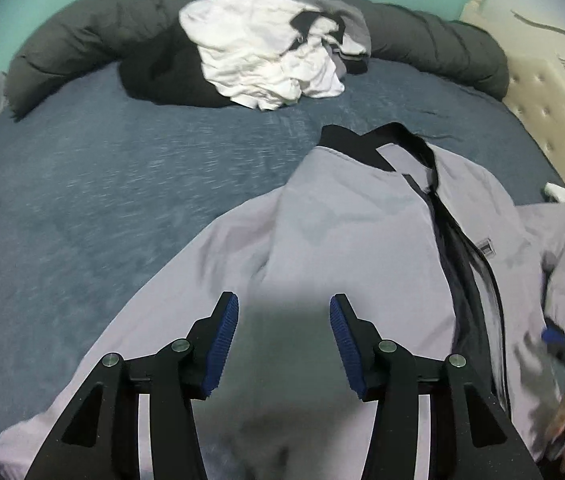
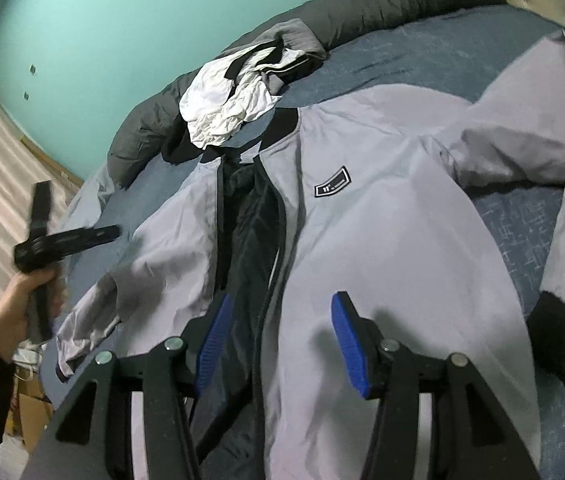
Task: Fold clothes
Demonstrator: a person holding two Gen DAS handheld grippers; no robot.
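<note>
**Grey jacket spread on the bed, both grippers open above it**

A light grey zip jacket (image 1: 346, 240) with a black collar lies front-up on the blue bedsheet (image 1: 102, 200), its zipper undone so the dark lining shows down the middle. A small black chest label (image 2: 332, 185) sits just beside the zipper. One sleeve ending in a black cuff (image 2: 562, 340) is folded back across the jacket's side.

The left gripper (image 1: 284, 340) hangs over the jacket's lower panel, blue pads (image 1: 226, 344) spread wide with nothing between them. The right gripper (image 2: 278, 340) hovers over the jacket's open zipper, its jaws likewise parted and empty.

Beyond the jacket's collar, a heap of crumpled white and black clothes (image 1: 266, 56) rests against a rolled dark grey duvet (image 1: 82, 48) along the far bed edge. A cream tufted headboard (image 1: 554, 120) stands on the jacket's labelled side, and a teal wall (image 2: 102, 40) rises behind the duvet.
</note>
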